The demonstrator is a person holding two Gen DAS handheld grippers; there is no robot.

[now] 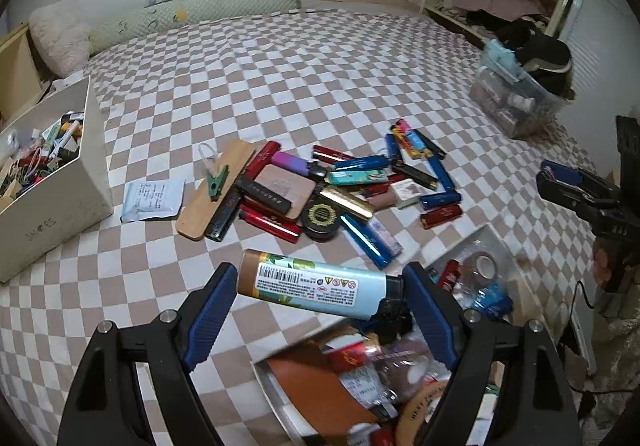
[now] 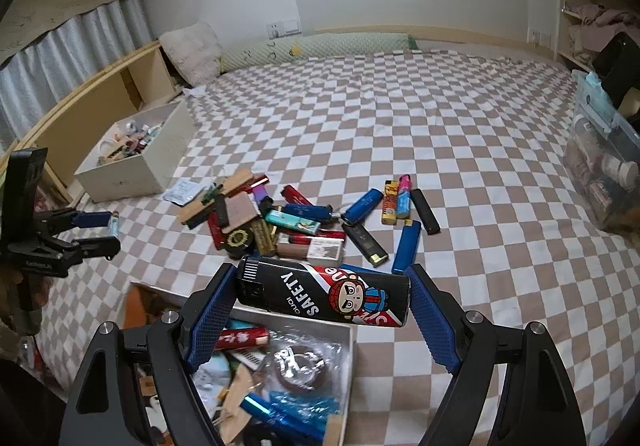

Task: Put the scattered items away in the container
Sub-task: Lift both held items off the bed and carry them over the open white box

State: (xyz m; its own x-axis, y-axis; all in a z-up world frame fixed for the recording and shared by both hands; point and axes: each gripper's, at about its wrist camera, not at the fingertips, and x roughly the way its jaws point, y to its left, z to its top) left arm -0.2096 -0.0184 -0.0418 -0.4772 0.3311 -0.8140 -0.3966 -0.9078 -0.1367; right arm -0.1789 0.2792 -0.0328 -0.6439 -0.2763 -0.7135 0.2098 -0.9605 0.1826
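Holding a lighter lengthwise, end to end, each pair of tongs is carrying its load above the near tray. The left tongs (image 1: pixel 316 296) are standing wide and clamping a pale blue lighter (image 1: pixel 310 284), its brown base against one pad and its black head against the other. The right tongs (image 2: pixel 320 298) are likewise spread wide, pressing on the two ends of a black lighter (image 2: pixel 322 296) printed SAFETY.

Both lighters are looking light, rigid and glossy, so a grip by the ends is likely leaving them free to pivot or slip; taking them across the flat sides, near the middle, would probably be steadier. Plastic bodies like these are unlikely to mind a short drop into the tray.

The tray (image 2: pixel 352 342) is lying on the checked bed (image 2: pixel 460 126) just under both tongs, already holding lighters, a tape roll and packets, so the free room is getting tight. More lighters are waiting in a pile (image 1: pixel 328 186) mid-bed, mixed with a wooden board (image 1: pixel 216 190), a green clip (image 1: pixel 216 186), a round tin (image 1: pixel 322 216) and a white sachet (image 1: pixel 152 200). A white box (image 1: pixel 60 182) of oddments is sitting to the left and a clear bin (image 1: pixel 516 102) far right. The two tongs are working close together over one tray, so they may be crowding each other.
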